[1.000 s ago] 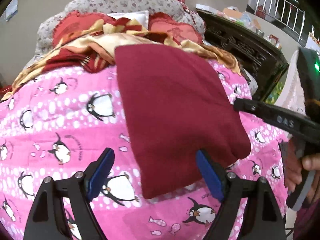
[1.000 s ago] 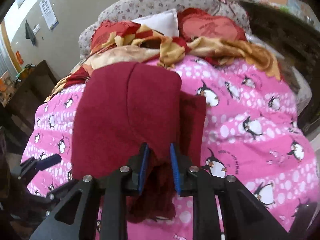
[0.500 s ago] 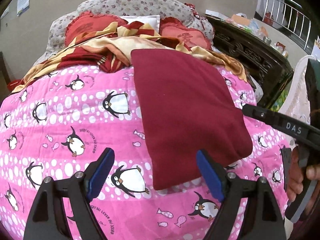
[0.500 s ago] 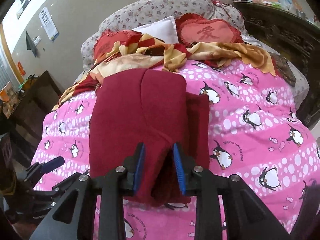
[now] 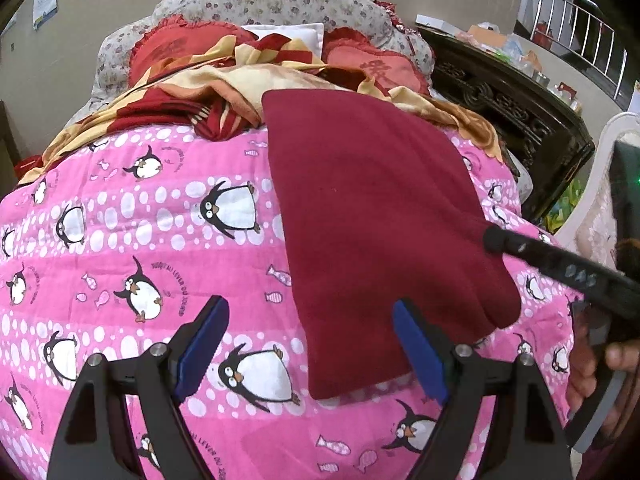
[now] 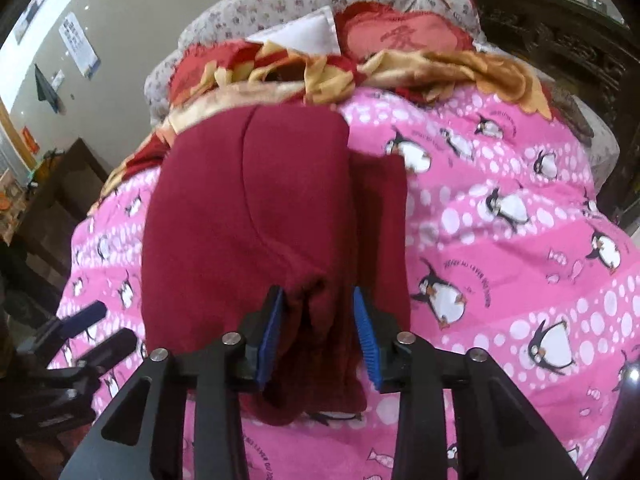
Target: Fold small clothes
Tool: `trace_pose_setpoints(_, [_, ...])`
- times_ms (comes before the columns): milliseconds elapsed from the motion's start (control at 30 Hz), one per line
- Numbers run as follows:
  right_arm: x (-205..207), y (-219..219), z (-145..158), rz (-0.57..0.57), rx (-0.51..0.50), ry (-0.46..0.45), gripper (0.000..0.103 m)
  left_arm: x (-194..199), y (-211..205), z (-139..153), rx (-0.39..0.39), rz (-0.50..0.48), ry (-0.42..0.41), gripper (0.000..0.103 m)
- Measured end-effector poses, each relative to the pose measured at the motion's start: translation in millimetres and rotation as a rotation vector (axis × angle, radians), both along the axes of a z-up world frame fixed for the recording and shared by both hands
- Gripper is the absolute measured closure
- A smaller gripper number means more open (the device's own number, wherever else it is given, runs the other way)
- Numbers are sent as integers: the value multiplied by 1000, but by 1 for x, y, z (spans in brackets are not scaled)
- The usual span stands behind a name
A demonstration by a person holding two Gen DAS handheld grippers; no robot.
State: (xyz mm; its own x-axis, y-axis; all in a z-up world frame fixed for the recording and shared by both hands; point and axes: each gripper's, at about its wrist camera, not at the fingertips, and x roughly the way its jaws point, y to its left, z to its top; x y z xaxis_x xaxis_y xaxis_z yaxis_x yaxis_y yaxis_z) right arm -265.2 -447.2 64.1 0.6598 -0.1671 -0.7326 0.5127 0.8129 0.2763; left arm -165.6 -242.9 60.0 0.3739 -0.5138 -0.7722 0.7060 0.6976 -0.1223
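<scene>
A dark red folded garment (image 5: pixel 372 208) lies on the pink penguin quilt (image 5: pixel 140 240), reaching back to the blankets. My left gripper (image 5: pixel 310 320) hovers open and wide over the garment's near left corner, nothing between its blue pads. In the right wrist view the garment (image 6: pixel 248 208) shows a fold seam, with a narrower layer sticking out at its right. My right gripper (image 6: pixel 318 300) is at its near edge. Its jaws are opening, and a loose bunch of the cloth sits between the pads without being pressed. A right finger (image 5: pixel 560 268) reaches in over the garment's right edge.
A rumpled red and yellow blanket (image 5: pixel 224 84) and red pillows (image 5: pixel 376 68) lie at the head of the bed. A dark carved cabinet (image 5: pixel 520 108) and a white chair (image 5: pixel 600 184) stand on the right. Dark furniture (image 6: pixel 60 192) stands left of the bed.
My right gripper's jaws have spread apart from a tight nip on the garment's near edge, and the cloth has settled onto the quilt. The left gripper has stayed wide open.
</scene>
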Motion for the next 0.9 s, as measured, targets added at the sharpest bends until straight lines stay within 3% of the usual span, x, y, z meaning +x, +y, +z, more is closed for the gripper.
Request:
trace_pose_setpoints(133, [8, -7, 8, -18, -25, -17, 56, 6, -5, 0, -12, 5, 13, 16])
trace_pose_setpoints(233, [20, -22, 3, -44, -19, -5, 56, 11, -7, 1, -23, 7, 23, 16])
trace_pose_setpoints(300, [28, -37, -5, -62, 37, -7, 56, 15, -10, 1, -30, 9, 32, 16])
trace_pose_setpoints(333, [32, -41, -9, -49, 75, -9, 59, 18, -13, 2, -37, 7, 41, 16])
trace_pose_setpoints(367, [36, -45, -14, -26, 119, -12, 79, 21, -14, 2, -44, 5, 49, 16])
trace_pose_setpoints(400, [38, -46, -15, 3, 151, -31, 93, 24, -15, 3, -54, 3, 57, 16])
trace_pose_setpoints(433, [36, -44, -12, 5, 128, -37, 97, 26, -15, 5, -69, 2, 64, 16])
trace_pose_setpoints(533, [30, -37, -4, 35, 38, -36, 100, 35, -16, 6, -123, 4, 90, 12])
trace_pose_setpoints(633, [31, -47, -16, 17, 85, -30, 100, 48, -23, 0, -168, -3, 135, 11])
trace_pose_setpoints(700, [24, -50, -17, 13, 126, -86, 100, 56, -27, -8, -175, 0, 167, 11])
trace_pose_setpoints(733, [21, -50, -16, 17, 124, -113, 97, 61, -31, -15, -178, -7, 197, 11])
trace_pose_setpoints(800, [14, -52, -15, 7, 102, -156, 75, 67, -38, -23, -180, -27, 241, 11])
trace_pose_setpoints(833, [14, -57, -17, -13, 100, -150, 45, 71, -42, -28, -182, -33, 263, 11])
trace_pose_setpoints(867, [13, -63, -21, -41, 115, -153, 28, 72, -44, -31, -186, -37, 272, 10])
trace_pose_setpoints(900, [10, -70, -26, -64, 143, -169, 27, 74, -46, -32, -192, -40, 279, 10])
